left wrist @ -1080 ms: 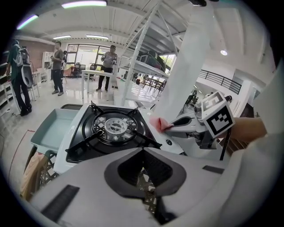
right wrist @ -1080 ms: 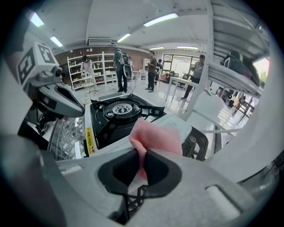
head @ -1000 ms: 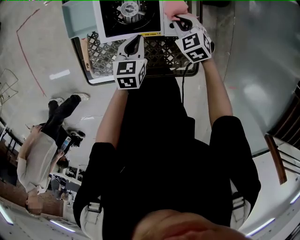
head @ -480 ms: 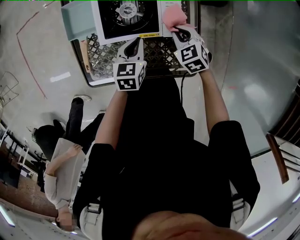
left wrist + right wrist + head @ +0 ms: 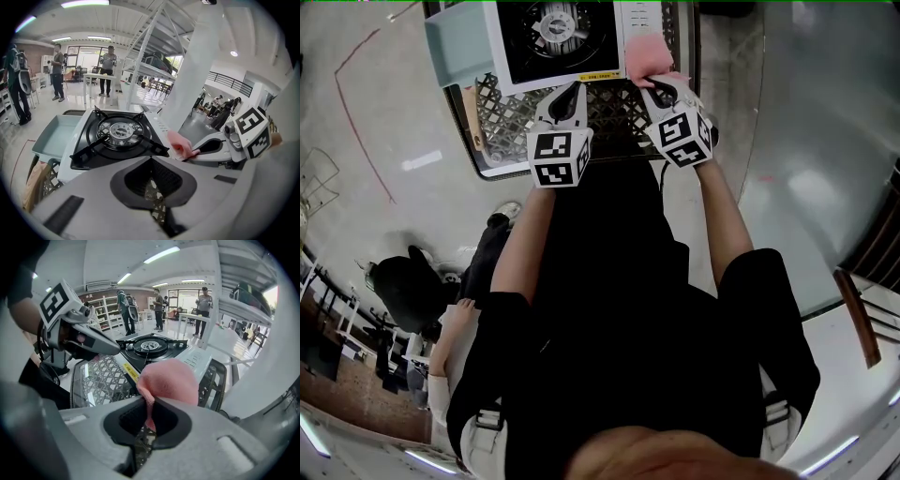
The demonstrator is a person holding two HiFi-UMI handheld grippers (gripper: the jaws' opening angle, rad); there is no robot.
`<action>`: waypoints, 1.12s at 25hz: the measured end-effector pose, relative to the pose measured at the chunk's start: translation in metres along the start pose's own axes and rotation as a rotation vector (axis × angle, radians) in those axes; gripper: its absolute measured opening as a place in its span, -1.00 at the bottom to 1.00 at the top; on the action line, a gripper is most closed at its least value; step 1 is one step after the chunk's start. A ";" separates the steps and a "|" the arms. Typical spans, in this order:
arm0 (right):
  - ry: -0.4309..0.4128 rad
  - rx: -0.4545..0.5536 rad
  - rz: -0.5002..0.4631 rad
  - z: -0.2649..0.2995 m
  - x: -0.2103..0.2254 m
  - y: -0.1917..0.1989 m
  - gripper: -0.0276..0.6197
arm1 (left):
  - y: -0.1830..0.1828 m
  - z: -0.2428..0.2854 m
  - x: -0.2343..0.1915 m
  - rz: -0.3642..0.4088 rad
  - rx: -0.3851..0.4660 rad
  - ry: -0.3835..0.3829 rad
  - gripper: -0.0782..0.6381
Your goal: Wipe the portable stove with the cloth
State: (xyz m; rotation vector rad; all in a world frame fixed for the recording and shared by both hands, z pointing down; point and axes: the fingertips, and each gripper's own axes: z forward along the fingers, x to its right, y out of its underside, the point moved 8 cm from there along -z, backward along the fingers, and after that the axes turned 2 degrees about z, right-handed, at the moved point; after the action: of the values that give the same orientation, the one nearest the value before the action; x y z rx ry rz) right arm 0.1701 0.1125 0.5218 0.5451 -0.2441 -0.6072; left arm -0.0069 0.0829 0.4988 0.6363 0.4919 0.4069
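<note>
Part of the portable stove [image 5: 558, 37] is cut off by the top edge of the head view, so there you see only its black burner pan and the white front strip. Your own dark clothing fills the lower half of that frame. The left gripper view gives you the whole burner with its pan supports, and also a pale green tray [image 5: 56, 135] just beside the stove, at the left of the frame. The stove stands on a black lattice crate [image 5: 502, 127]. Your right gripper [image 5: 151, 401] is clenched on the pink cloth [image 5: 166, 377]. The right gripper view shows a fold pinched between the jaws, and the rest bulges out above them and hides a piece of the stove's white top. In the head view the cloth lies on the white right part of the stove, near its front edge. Your left gripper [image 5: 151, 159] has its jaws pressed together with nothing in them. It hangs just in front of the stove, over the crate, apart from the cloth. People [image 5: 108, 70] stand far behind in both gripper views, too small to tell more.
</note>
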 end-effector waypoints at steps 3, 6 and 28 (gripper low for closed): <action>-0.010 -0.009 0.004 -0.001 -0.006 0.002 -0.86 | 0.000 -0.001 -0.001 -0.002 -0.001 -0.001 -0.78; -0.008 -0.011 0.009 -0.002 -0.007 0.003 -0.86 | 0.000 -0.001 0.000 -0.004 0.000 0.000 -0.78; 0.180 0.200 -0.122 -0.005 0.086 -0.138 -0.87 | -0.052 0.007 -0.027 -0.056 0.077 -0.049 -0.78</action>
State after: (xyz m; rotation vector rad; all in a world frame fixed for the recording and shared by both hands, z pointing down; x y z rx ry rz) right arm 0.1754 -0.0324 0.4465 0.8078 -0.1022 -0.6516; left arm -0.0143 0.0285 0.4782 0.7041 0.4792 0.3194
